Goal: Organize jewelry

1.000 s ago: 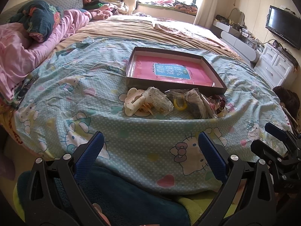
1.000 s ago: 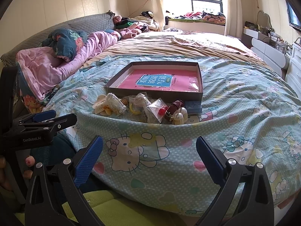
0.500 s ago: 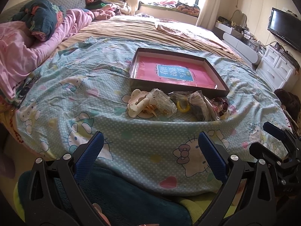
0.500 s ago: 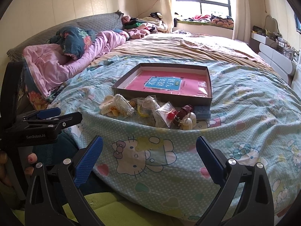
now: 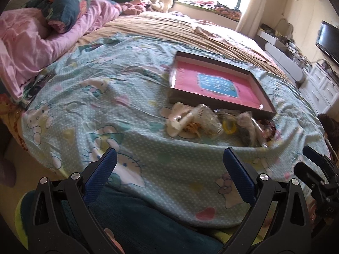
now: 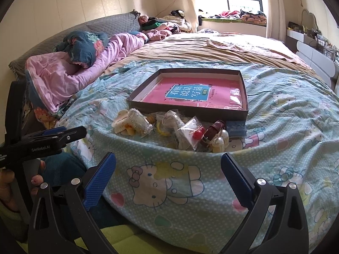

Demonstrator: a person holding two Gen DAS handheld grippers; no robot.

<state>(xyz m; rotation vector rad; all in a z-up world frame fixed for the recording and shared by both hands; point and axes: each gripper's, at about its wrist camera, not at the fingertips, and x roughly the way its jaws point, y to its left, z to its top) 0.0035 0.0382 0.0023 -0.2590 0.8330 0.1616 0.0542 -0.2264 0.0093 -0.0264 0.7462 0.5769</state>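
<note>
A shallow dark box [image 6: 186, 111] [image 5: 214, 102] with a pink booklet inside lies on the blue cartoon-print bedspread. In front of its near wall sits a heap of jewelry and hair pieces: a cream claw clip [image 6: 121, 122] [image 5: 178, 118], a clear clip [image 6: 138, 119], a yellow ring [image 5: 229, 126], small plastic bags [image 6: 190, 134], a dark red clip [image 6: 214, 130] and pearl beads [image 6: 220, 140]. My left gripper [image 5: 169, 169] and right gripper [image 6: 168, 169] both stand open with nothing between the fingers, short of the heap, near the bed's edge.
Pink and dark quilts [image 6: 70, 67] lie piled at the left. A tan blanket [image 6: 211, 50] covers the far bed. White drawers [image 5: 324, 93] and a wall TV [image 5: 328, 40] stand at the right. The left gripper [image 6: 42, 141], held by a hand, shows in the right wrist view.
Both grippers have moved forward and closer to the bed; the box and heap appear larger. In the left view the scene has shifted right. Both stay open.
</note>
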